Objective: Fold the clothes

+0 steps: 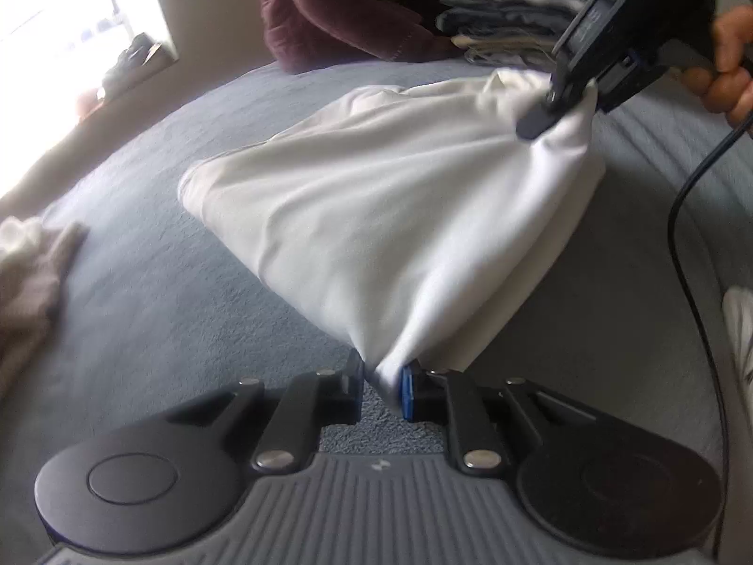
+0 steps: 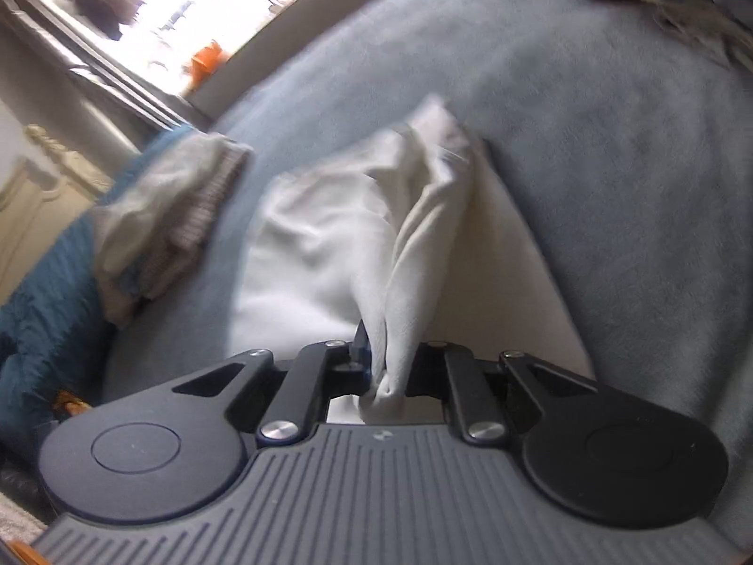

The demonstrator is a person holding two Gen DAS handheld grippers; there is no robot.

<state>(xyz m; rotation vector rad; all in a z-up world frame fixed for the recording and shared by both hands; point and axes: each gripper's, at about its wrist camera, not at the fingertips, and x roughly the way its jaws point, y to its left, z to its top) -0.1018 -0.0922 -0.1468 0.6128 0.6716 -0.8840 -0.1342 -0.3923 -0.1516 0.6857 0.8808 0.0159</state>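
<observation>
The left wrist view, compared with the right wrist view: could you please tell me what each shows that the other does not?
Only the left wrist view shows the right gripper from outside, with the hand holding it, its cable and a dark red garment. Only the right wrist view shows the teal blanket and an orange object by the window. Both show the white cloth pinched at one end, the grey bed cover and a beige garment.
</observation>
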